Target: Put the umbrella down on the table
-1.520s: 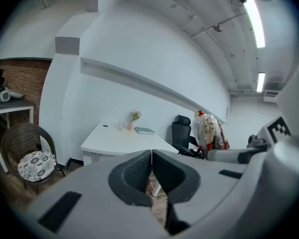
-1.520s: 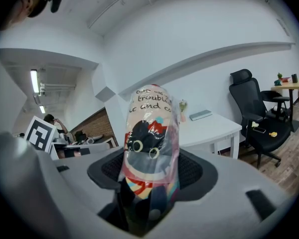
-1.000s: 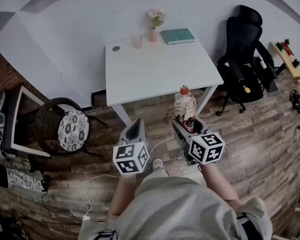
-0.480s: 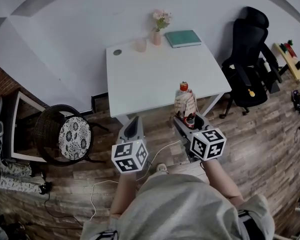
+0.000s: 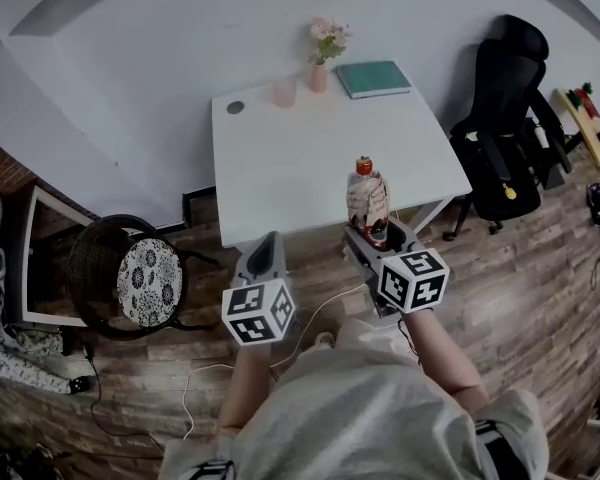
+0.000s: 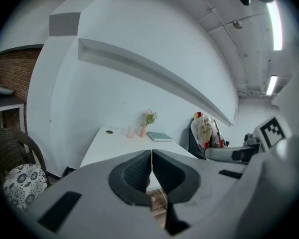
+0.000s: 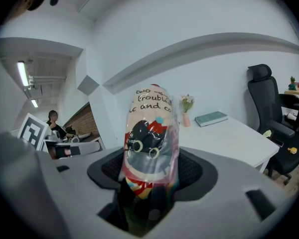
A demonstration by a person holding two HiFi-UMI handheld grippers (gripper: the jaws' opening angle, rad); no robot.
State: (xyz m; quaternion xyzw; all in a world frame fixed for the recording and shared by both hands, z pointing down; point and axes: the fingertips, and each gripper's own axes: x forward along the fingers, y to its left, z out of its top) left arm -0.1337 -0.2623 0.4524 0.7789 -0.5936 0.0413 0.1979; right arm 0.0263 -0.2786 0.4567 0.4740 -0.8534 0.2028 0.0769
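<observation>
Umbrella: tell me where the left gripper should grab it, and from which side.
Its free upper half, from the left. The umbrella stands upright in the right gripper, whose jaws hold its lower end, so only the top is clear. The left gripper is shut and must open first.

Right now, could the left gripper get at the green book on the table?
Probably not from here. The left gripper hangs near the front edge of the table, and the book lies at the far corner. Nothing blocks the way; stepping closer would likely do.
</observation>
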